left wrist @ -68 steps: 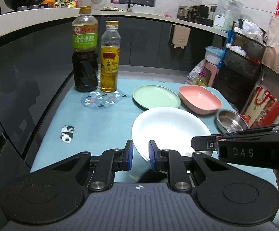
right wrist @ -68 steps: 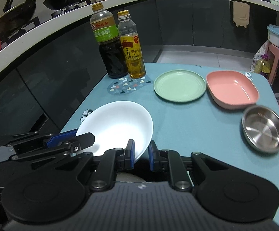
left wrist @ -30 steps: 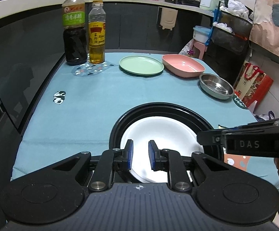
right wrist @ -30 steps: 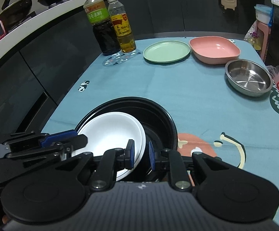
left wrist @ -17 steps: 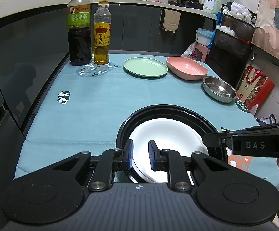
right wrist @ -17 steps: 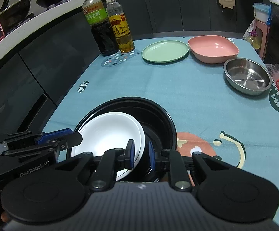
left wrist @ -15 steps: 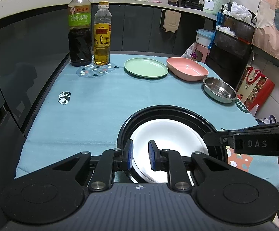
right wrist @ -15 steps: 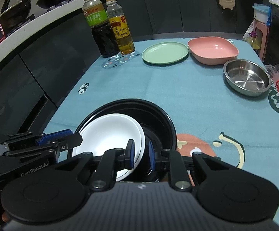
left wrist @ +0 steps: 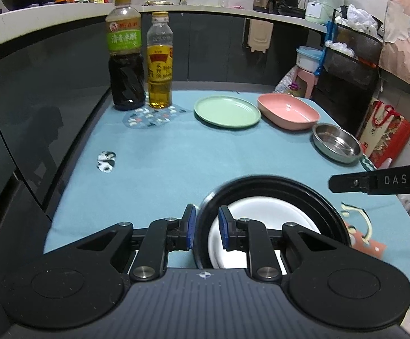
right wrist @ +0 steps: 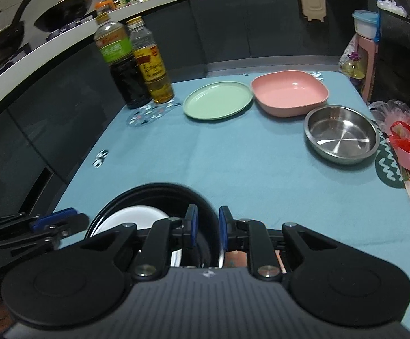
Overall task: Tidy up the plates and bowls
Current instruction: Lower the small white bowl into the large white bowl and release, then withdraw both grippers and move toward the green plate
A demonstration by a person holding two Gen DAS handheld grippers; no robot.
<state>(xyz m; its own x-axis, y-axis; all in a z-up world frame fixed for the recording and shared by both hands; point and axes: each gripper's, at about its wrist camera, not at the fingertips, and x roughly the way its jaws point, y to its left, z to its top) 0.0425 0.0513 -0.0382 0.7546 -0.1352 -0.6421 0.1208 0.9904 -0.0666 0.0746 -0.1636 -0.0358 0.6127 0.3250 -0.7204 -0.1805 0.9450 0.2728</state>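
From the left wrist we see our left gripper (left wrist: 206,227) with its blue pads set either side of the left rim of the black bowl (left wrist: 273,182), a small gap between them; we cannot tell whether they press the rim. The white plate (left wrist: 264,220) lies inside the black bowl, at the near edge of the table (left wrist: 176,155). Beyond the black bowl sit the green plate (left wrist: 227,111), pink dish (left wrist: 288,111) and steel bowl (left wrist: 336,142).

From the right wrist, our right gripper (right wrist: 206,227) straddles the black bowl's (right wrist: 154,189) right rim likewise, grip uncertain. The white plate (right wrist: 131,217) shows inside it. Far past the black bowl stand two bottles (right wrist: 137,65).
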